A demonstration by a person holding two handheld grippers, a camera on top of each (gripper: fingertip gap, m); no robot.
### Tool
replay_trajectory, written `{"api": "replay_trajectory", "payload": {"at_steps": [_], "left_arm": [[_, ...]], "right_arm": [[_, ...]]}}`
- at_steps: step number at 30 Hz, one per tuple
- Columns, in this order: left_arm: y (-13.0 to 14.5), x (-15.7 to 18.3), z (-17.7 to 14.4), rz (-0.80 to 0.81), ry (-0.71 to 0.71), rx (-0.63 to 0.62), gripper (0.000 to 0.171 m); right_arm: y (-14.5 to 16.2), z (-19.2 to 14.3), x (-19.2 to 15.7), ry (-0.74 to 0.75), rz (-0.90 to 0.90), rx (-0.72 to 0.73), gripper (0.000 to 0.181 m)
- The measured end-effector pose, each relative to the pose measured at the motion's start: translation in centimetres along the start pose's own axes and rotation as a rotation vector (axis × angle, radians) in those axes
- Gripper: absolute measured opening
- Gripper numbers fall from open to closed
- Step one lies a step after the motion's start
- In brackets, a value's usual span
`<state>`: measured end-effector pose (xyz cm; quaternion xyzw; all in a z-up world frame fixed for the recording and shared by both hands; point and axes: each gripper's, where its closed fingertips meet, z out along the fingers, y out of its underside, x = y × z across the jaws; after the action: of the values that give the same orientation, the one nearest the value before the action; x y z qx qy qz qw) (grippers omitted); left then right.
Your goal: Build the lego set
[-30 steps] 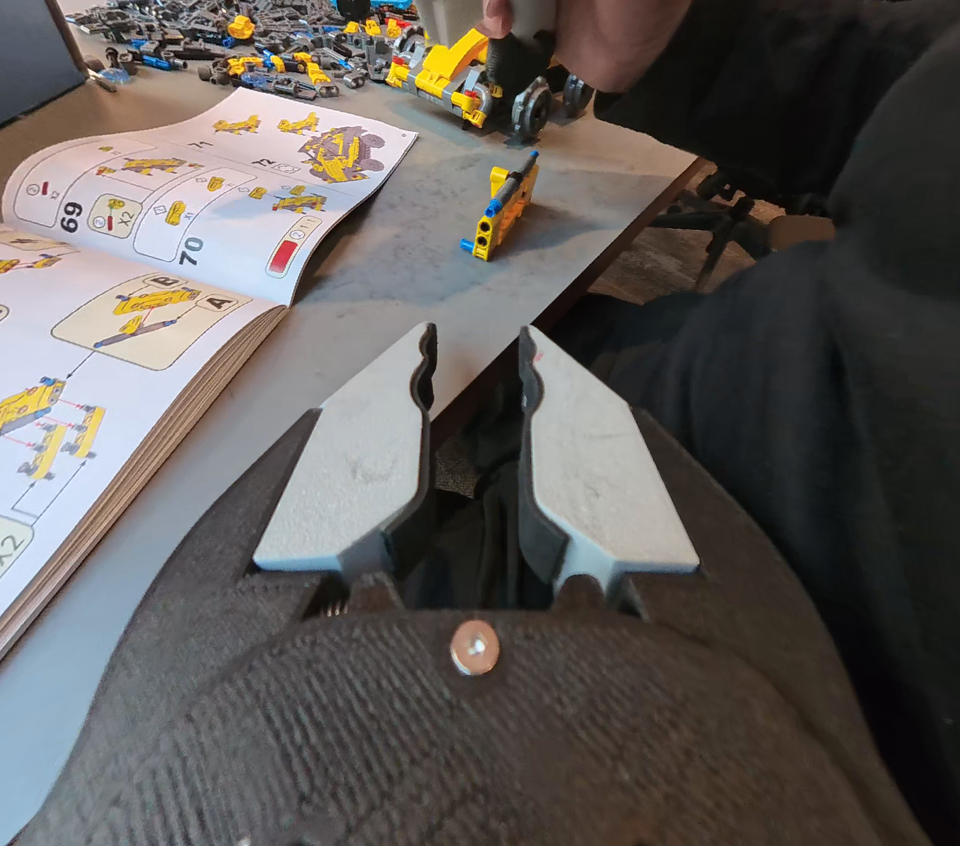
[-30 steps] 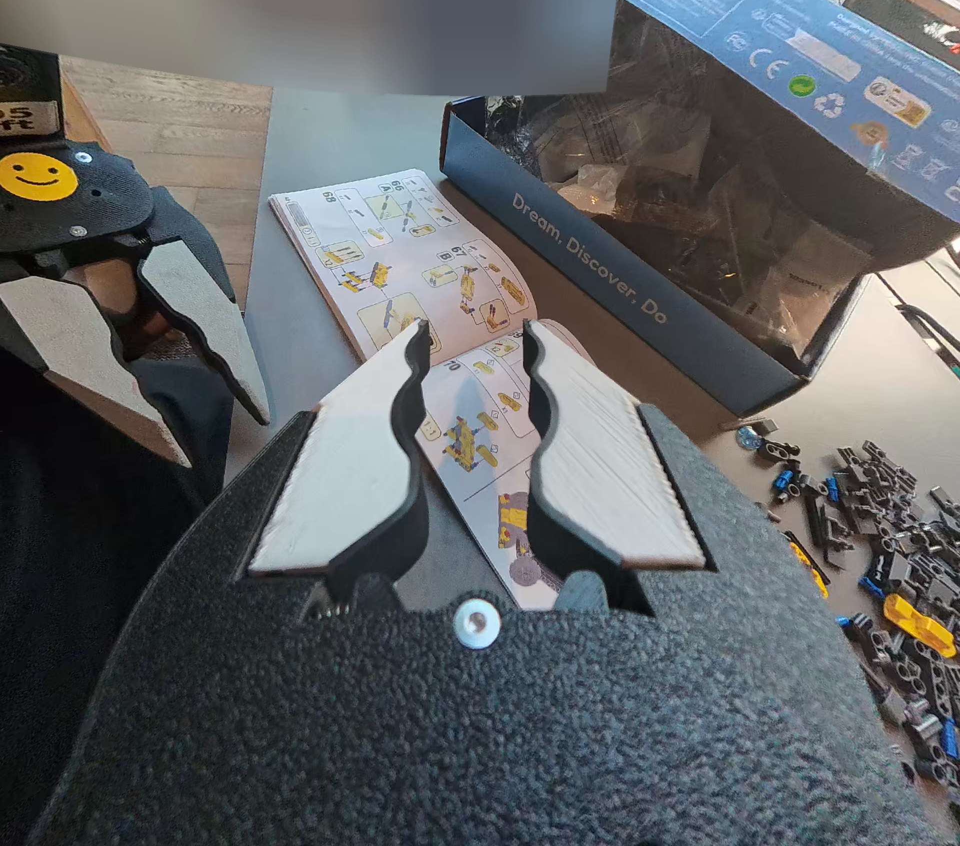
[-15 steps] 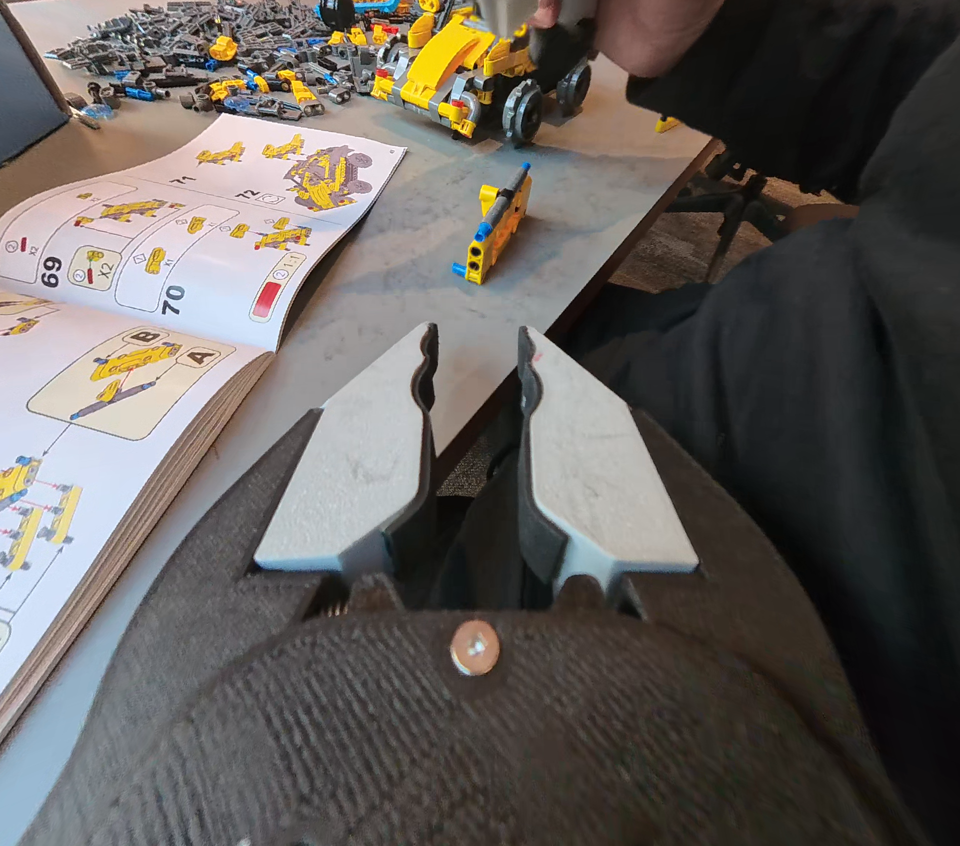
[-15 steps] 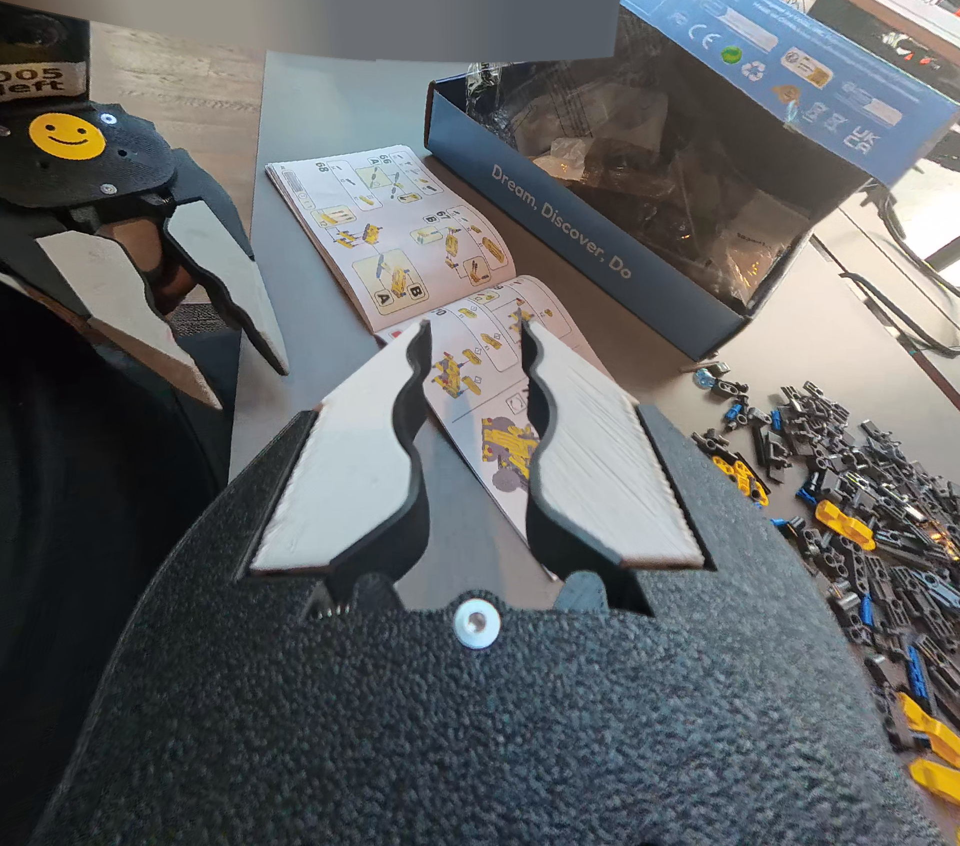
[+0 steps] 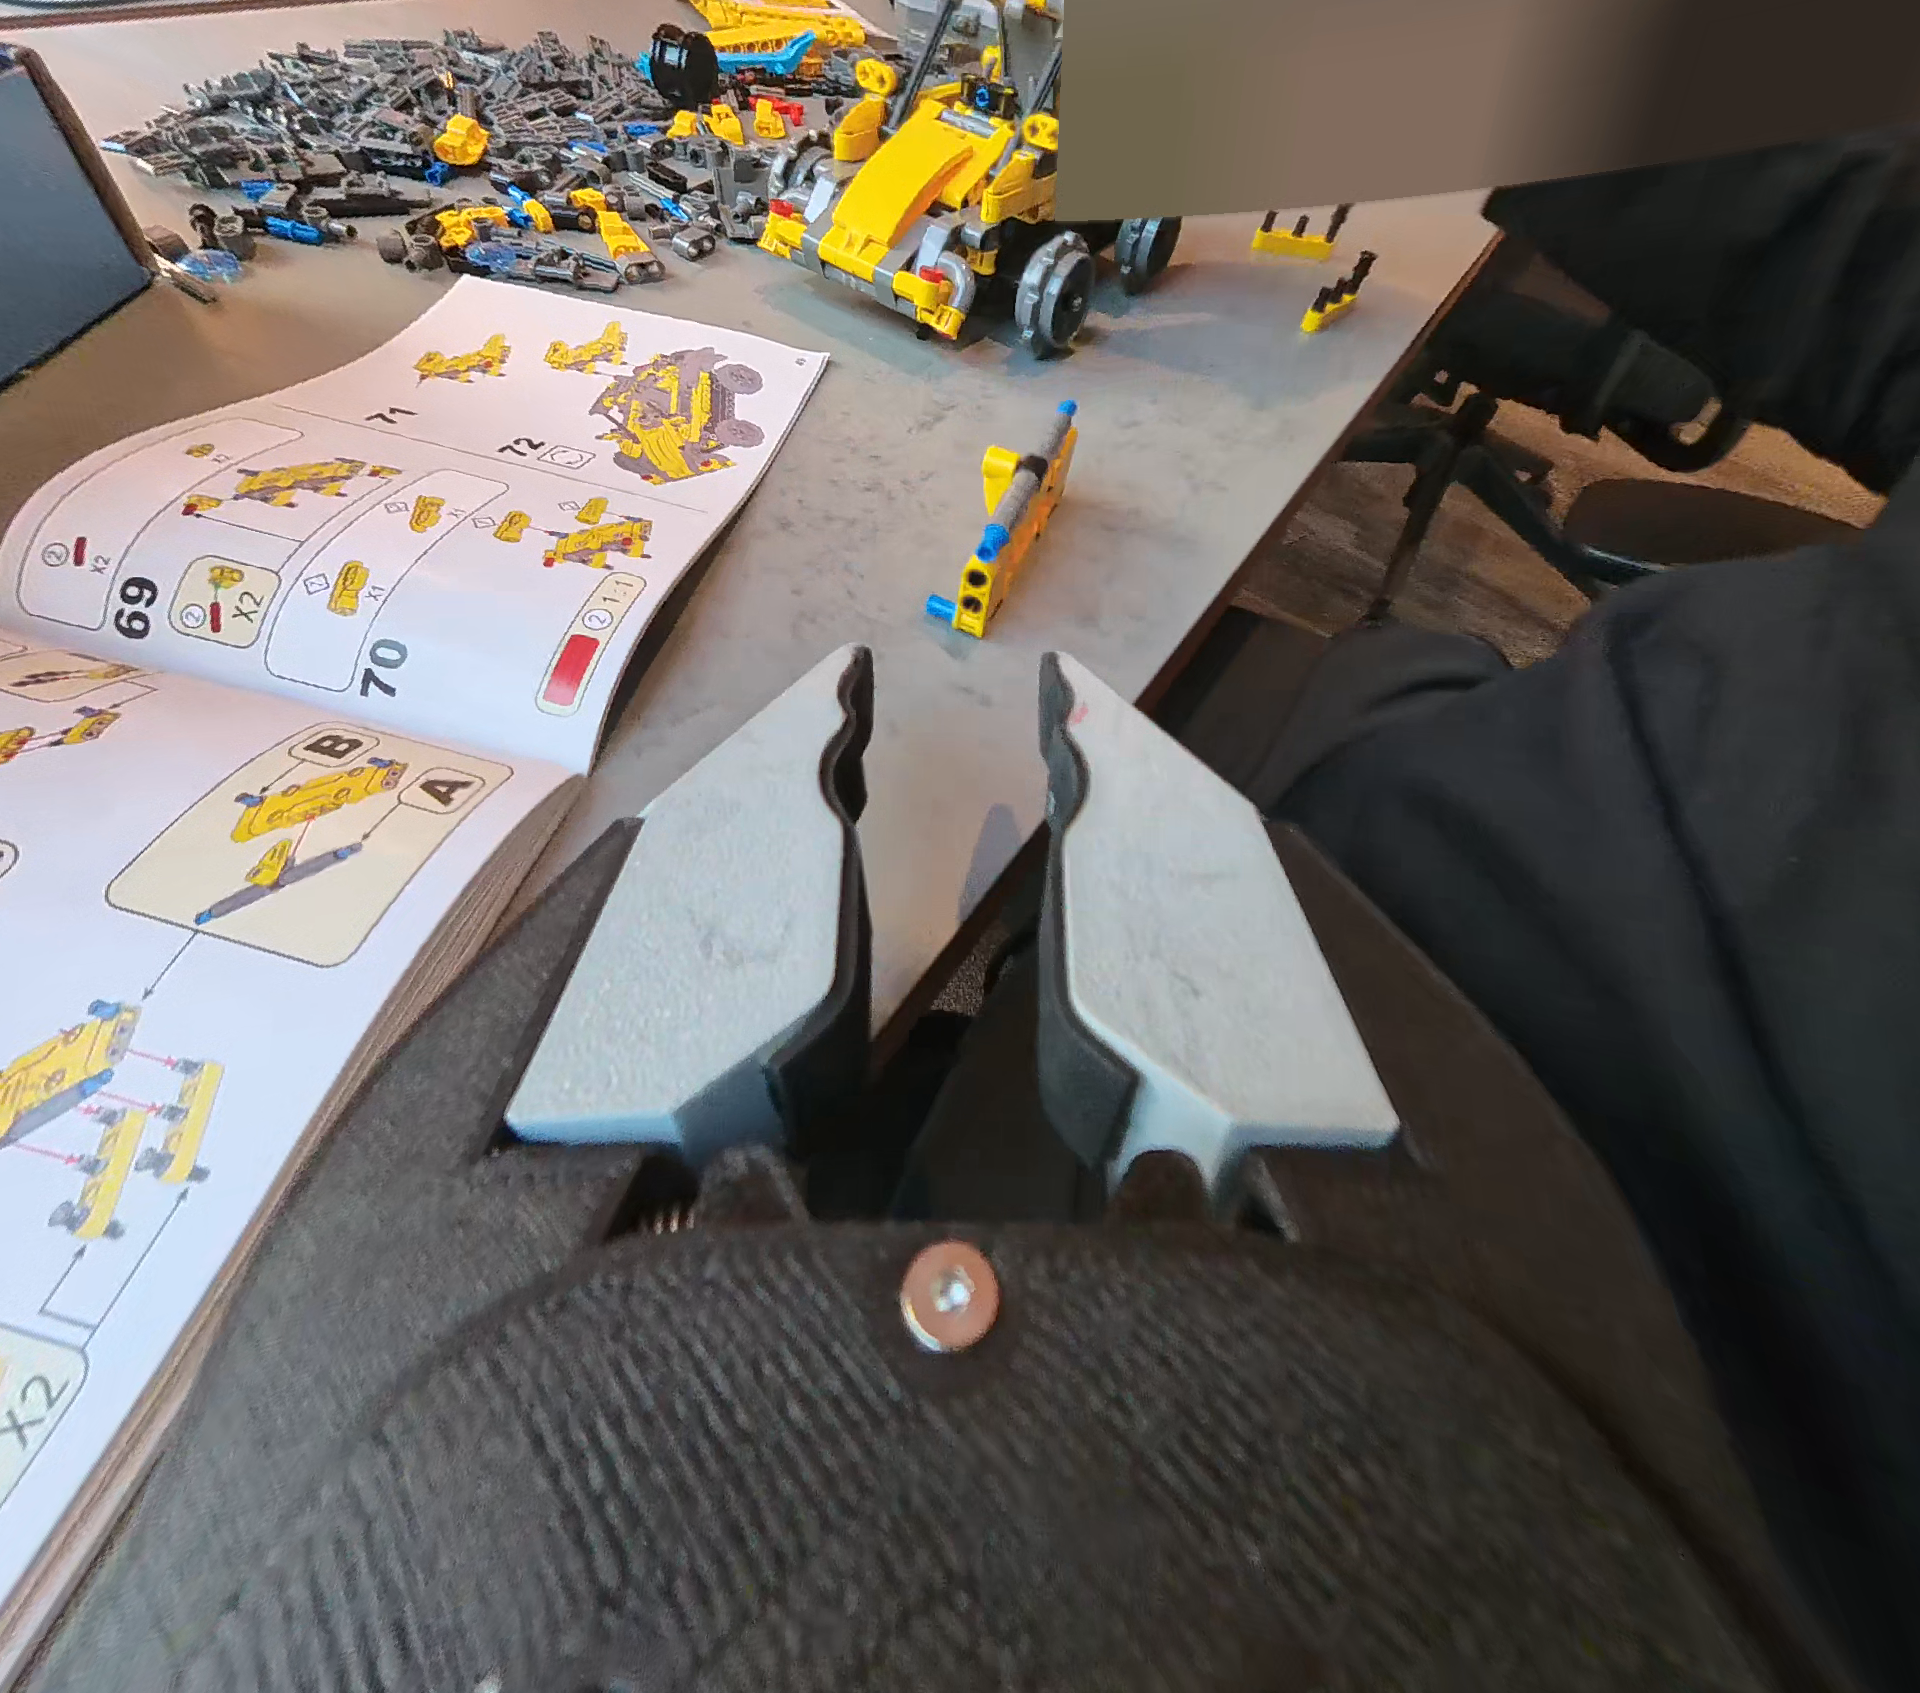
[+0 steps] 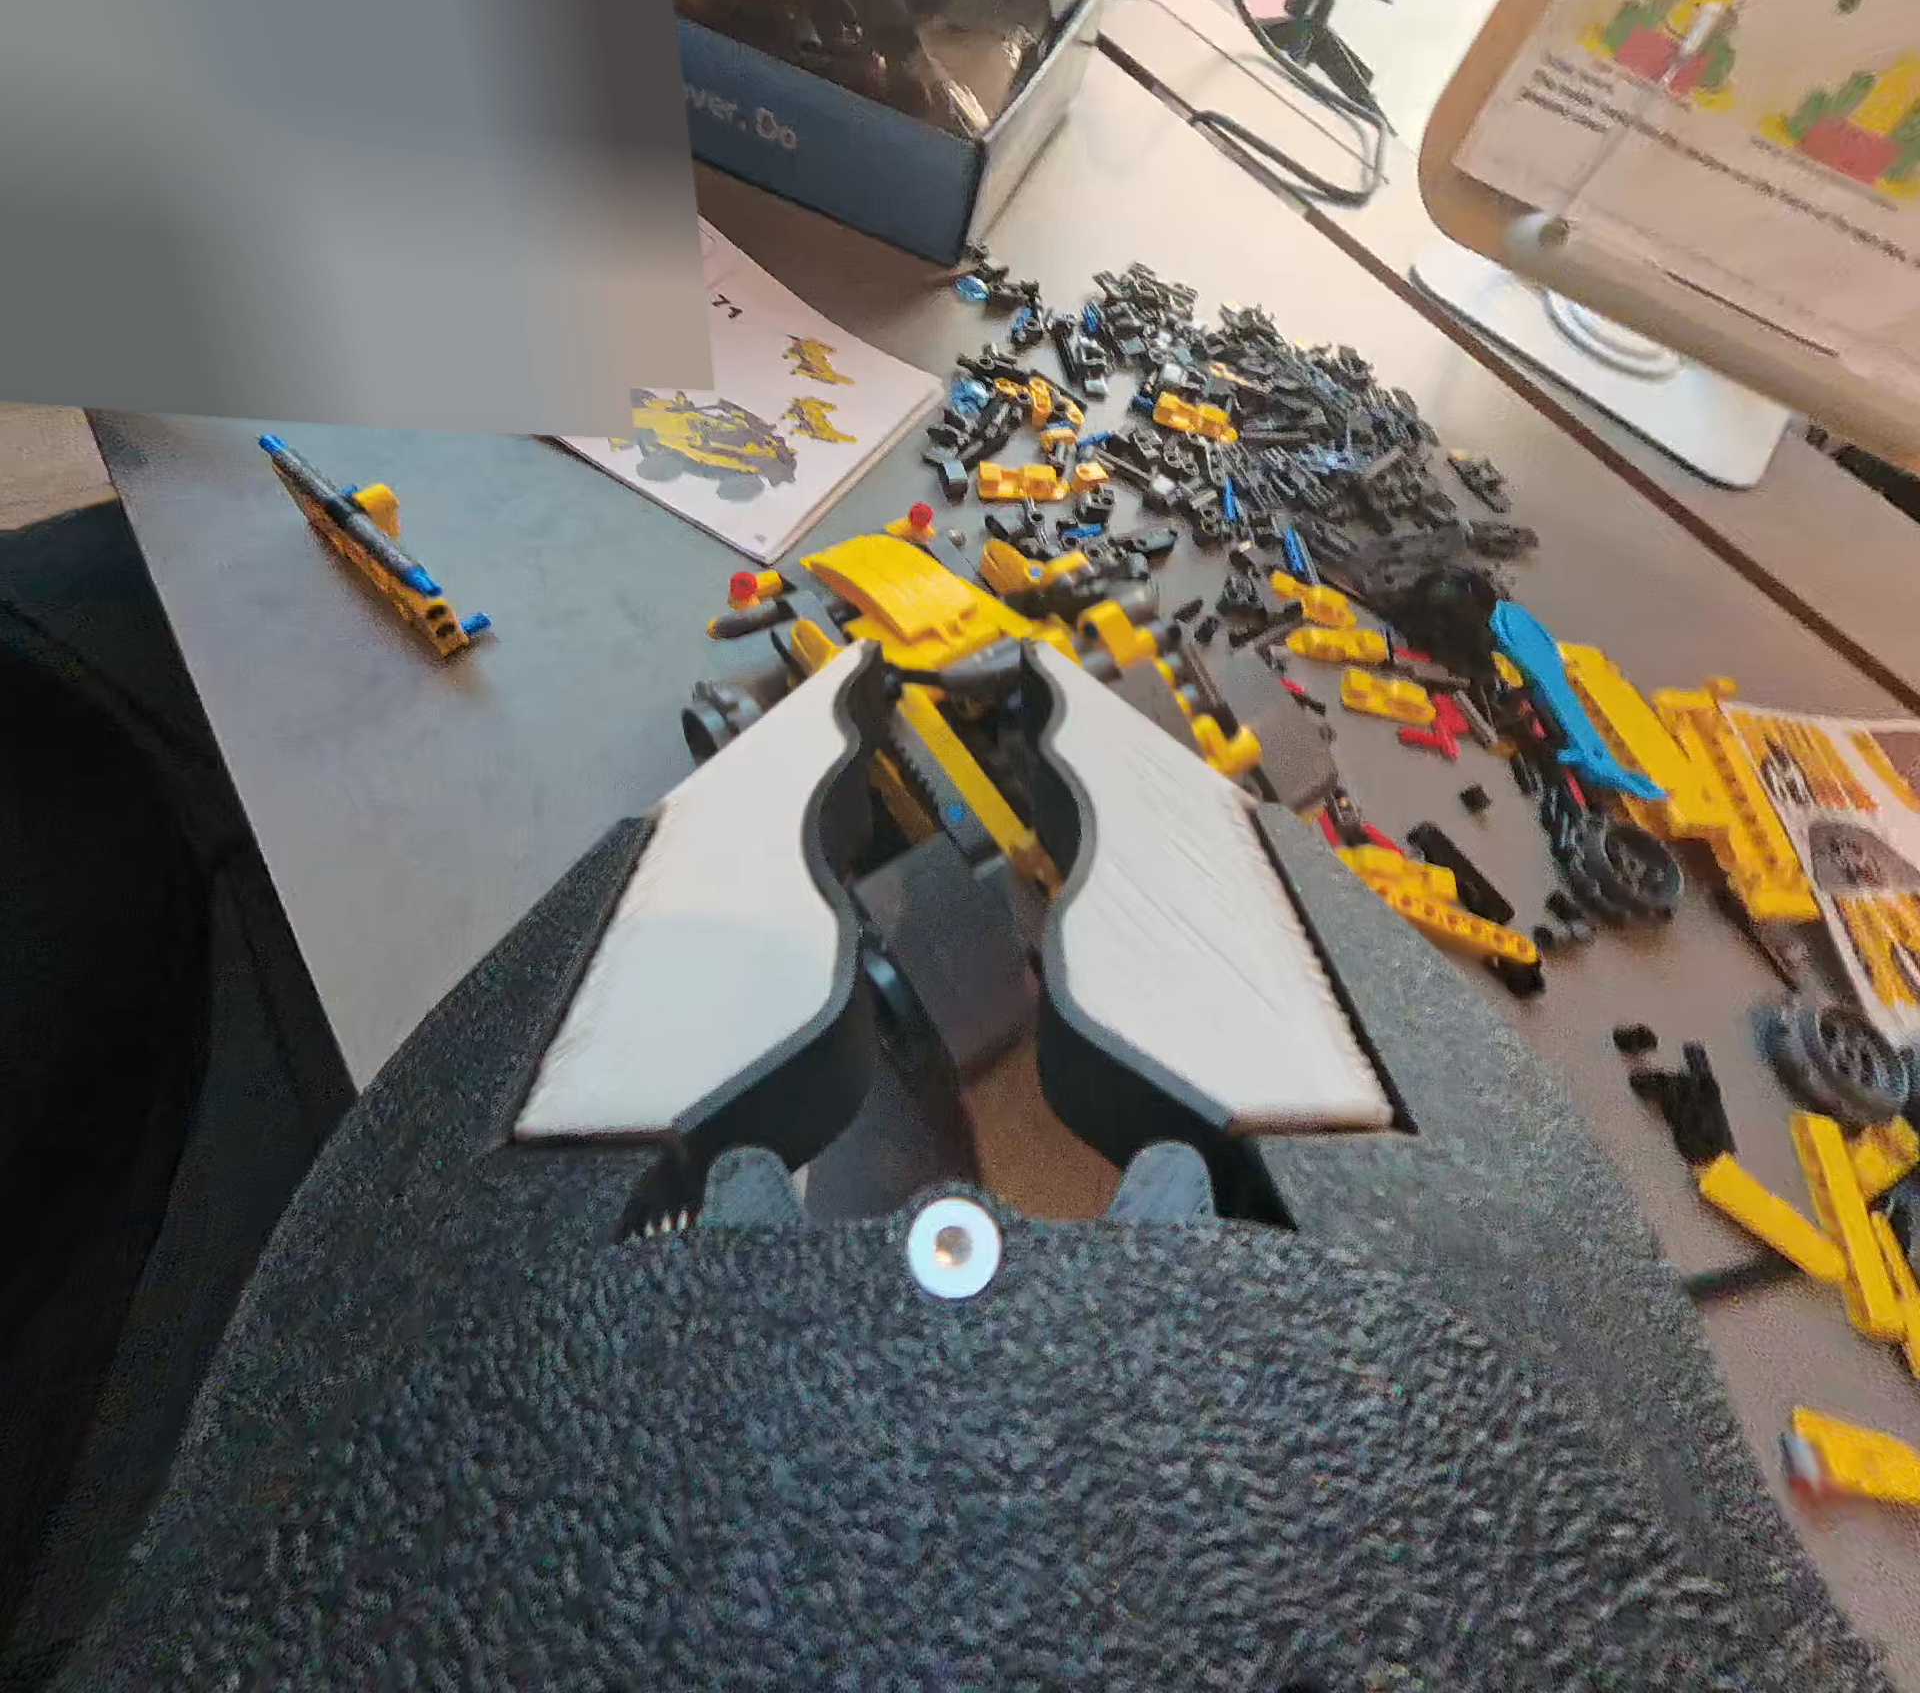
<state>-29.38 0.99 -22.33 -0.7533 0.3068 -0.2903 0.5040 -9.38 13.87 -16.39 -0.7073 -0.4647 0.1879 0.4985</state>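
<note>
My left gripper [image 5: 951, 672] is open and empty, low over the grey table's near edge [image 5: 1299, 500]. Just ahead of it lies a small yellow sub-assembly with a grey axle and blue pins [image 5: 1013, 526]; it also shows in the right wrist view [image 6: 369, 537]. A half-built yellow and grey brick vehicle [image 5: 935, 199] stands farther back. My right gripper [image 6: 945, 672] is open and empty, right above that vehicle [image 6: 904, 594], whose frame shows between the fingers. An open instruction booklet [image 5: 343, 604] lies at the left.
A heap of loose dark, yellow and blue pieces [image 5: 416, 137] lies behind the booklet, also in the right wrist view [image 6: 1247, 438]. A blue box [image 6: 831, 126] stands at the back. Yellow beams and wheels [image 6: 1621, 854] lie at the right. A monitor stand [image 6: 1621, 376] is behind. A dark sleeve [image 5: 1662, 916] is at the right. The grippers' ends are close to 25 cm from one another.
My right gripper swung from over the booklet and box to just above the yellow vehicle. My left gripper moved forward over the table edge, closer to the small sub-assembly.
</note>
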Motion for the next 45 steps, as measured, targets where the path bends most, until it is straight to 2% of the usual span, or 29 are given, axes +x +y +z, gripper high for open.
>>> {"api": "replay_trajectory", "payload": {"at_steps": [4, 7, 15, 18, 23, 24, 26, 29, 32, 39, 45], "left_arm": [[-0.4, 0.1, 0.6, 0.026, -0.016, -0.015, 0.028], [-0.5, 0.5, 1.1, 0.057, -0.026, -0.028, 0.029], [0.6, 2.1, 1.2, 0.12, -0.024, -0.058, 0.026], [0.6, 2.6, 1.2, 0.138, -0.018, -0.057, 0.026], [0.9, 3.0, 1.2, 0.159, -0.014, -0.075, 0.026], [1.1, 3.2, 1.3, 0.168, -0.016, -0.083, 0.026], [1.4, 3.6, 1.4, 0.186, -0.01, -0.098, 0.026], [1.9, 4.6, 1.6, 0.197, 0.016, -0.114, 0.026], [2.4, 5.0, 1.7, 0.239, 0.014, -0.132, 0.025], [3.5, 5.5, 1.9, 0.299, 0.012, -0.173, 0.023], [4.0, 5.3, 1.9, 0.322, 0.013, -0.206, 0.023]], "right_arm": [[1.2, -2.5, -0.1, 0.001, 0.062, 0.075, 0.023], [1.5, -4.4, -1.3, -0.066, 0.085, 0.127, 0.019], [8.7, -8.7, -3.5, -0.204, 0.116, -0.113, 0.029], [11.4, -9.1, -3.8, -0.195, 0.125, -0.196, 0.03], [14.0, -8.5, -4.5, -0.183, 0.085, -0.294, 0.029], [14.1, -8.3, -4.6, -0.179, 0.071, -0.293, 0.027], [13.7, -8.1, -5.0, -0.198, 0.062, -0.275, 0.008], [13.1, -7.0, -5.7, -0.219, 0.048, -0.274, 0.007], [11.6, -4.5, -6.5, -0.202, 0.024, -0.277, 0.007], [7.0, 2.3, -11.8, -0.292, -0.072, -0.278, 0.008], [5.5, 4.4, -14.1, -0.369, -0.064, -0.269, 0.008]]}}
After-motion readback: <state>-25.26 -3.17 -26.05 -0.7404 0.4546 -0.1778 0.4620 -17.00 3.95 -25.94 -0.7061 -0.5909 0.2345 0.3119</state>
